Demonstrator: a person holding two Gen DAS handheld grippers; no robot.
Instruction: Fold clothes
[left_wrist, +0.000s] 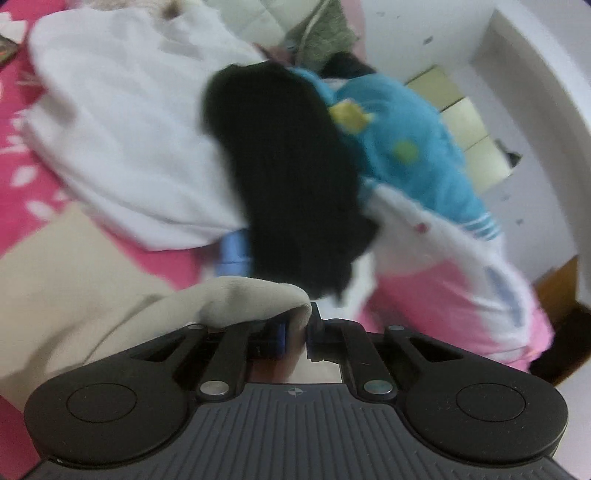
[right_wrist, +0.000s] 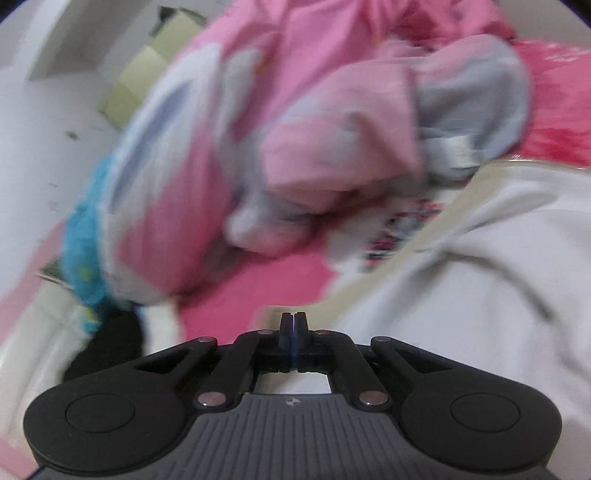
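In the left wrist view my left gripper (left_wrist: 301, 326) is shut on a fold of a beige garment (left_wrist: 74, 280), which lies at the lower left and bunches over the left finger. Beyond it sit a white garment (left_wrist: 122, 122), a black garment (left_wrist: 291, 177), a blue fleece garment (left_wrist: 402, 147) and a pink-and-white one (left_wrist: 461, 280), all on a pink bedsheet (left_wrist: 22, 206). In the right wrist view my right gripper (right_wrist: 293, 325) is shut, its pads pressed together with no cloth visible between them. It hovers by a white garment (right_wrist: 480, 295) with a beige edge (right_wrist: 406, 251).
A heap of pink clothes (right_wrist: 295, 122) fills the middle of the right wrist view, with the blue fleece (right_wrist: 81, 251) and the black garment (right_wrist: 110, 347) to its left. A white wall with a recess of pale boxes (left_wrist: 465, 122) stands behind the bed. Both views are blurred.
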